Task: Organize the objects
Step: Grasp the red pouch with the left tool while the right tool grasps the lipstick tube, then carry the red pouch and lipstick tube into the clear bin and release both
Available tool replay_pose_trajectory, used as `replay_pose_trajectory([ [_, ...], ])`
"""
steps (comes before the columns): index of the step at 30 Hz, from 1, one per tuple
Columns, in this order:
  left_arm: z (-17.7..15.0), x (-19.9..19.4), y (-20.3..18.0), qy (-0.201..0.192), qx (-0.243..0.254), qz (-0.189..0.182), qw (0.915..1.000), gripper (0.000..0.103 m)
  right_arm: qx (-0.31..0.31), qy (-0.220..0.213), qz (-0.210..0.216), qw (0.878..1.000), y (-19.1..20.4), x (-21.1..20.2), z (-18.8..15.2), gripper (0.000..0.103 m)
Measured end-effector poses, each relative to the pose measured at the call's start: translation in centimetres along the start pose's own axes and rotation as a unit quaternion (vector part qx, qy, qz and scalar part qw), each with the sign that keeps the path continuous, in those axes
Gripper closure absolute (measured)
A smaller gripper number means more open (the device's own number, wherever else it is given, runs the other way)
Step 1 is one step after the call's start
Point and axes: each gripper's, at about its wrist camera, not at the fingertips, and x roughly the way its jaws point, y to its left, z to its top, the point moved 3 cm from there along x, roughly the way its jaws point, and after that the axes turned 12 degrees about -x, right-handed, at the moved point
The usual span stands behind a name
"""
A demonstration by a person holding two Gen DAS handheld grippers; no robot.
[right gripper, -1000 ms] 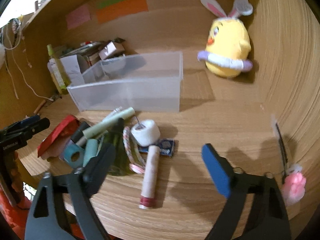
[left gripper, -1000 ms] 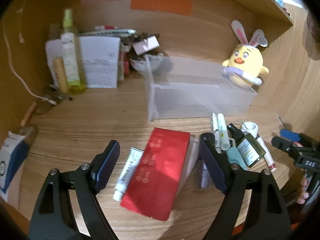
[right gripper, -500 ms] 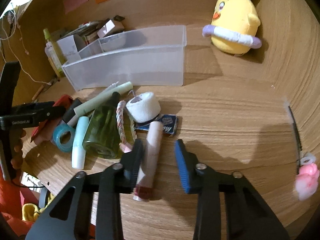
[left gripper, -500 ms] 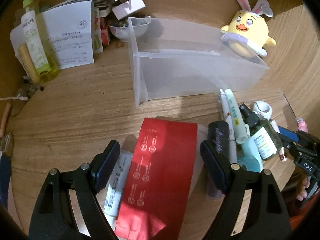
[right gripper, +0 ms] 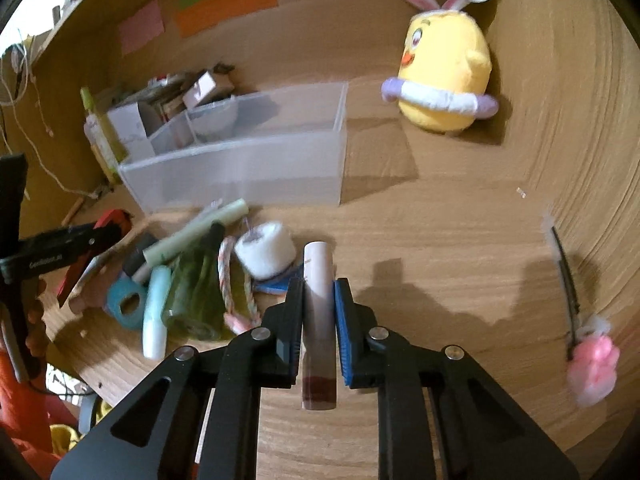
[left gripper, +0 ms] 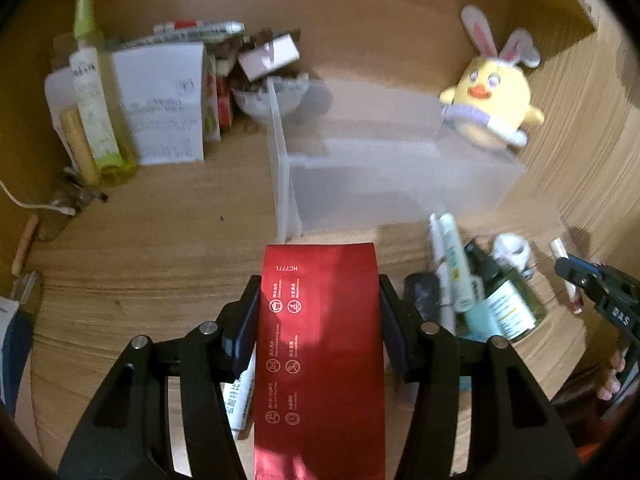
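Note:
My left gripper (left gripper: 318,308) is shut on a red box (left gripper: 320,344), held lengthwise between its fingers and pointing toward the clear plastic organizer bin (left gripper: 384,168). My right gripper (right gripper: 318,292) is shut on a white lip gloss tube (right gripper: 318,304) with a dark red end, just above the wooden desk. The bin also shows in the right wrist view (right gripper: 248,160). A pile lies in front of it: pale green pens (right gripper: 196,234), a green bottle (right gripper: 196,292), blue tape roll (right gripper: 126,304), white tape roll (right gripper: 264,254).
A yellow plush chick (right gripper: 444,64) sits by the right wall. A spray bottle (left gripper: 94,100), paper boxes (left gripper: 160,100) and a bowl (left gripper: 268,96) stand at the back left. A pink-ended hair clip (right gripper: 576,312) lies at the right. A white tube (left gripper: 240,396) lies under my left gripper.
My left gripper has closed on the red box and lifted it. My right gripper has closed on the lip gloss tube and raised it slightly.

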Motion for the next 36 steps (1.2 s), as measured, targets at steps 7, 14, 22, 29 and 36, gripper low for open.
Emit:
replay_pose_trajectory([
  [7,2.7,-3.4,-0.8,-0.060,-0.008,-0.017,0.9980,0.049,-0.013,-0.065,-0.016,0.998,-0.5,-1.9,4.9,0.089],
  [14,6.7,-4.0,-1.6,-0.099,-0.014,-0.018,0.9948,0.049,-0.042,-0.104,-0.016,0.994,0.6,-1.5,10.6,0.089],
  [22,11.4,-0.8,-3.1,-0.092,-0.005,-0.001,0.9957,0.049,-0.065,-0.083,-0.006,0.994,1.2,2.5,15.7,0.089],
  [29,13.7,4.7,-3.3,-0.033,-0.012,0.002,0.9994,0.049,-0.084,-0.028,0.008,0.996,1.6,7.7,17.0,0.089],
  [36,14.0,9.0,-4.8,0.005,0.015,0.027,0.9995,0.049,-0.119,0.030,0.016,0.992,2.9,12.2,16.5,0.089],
])
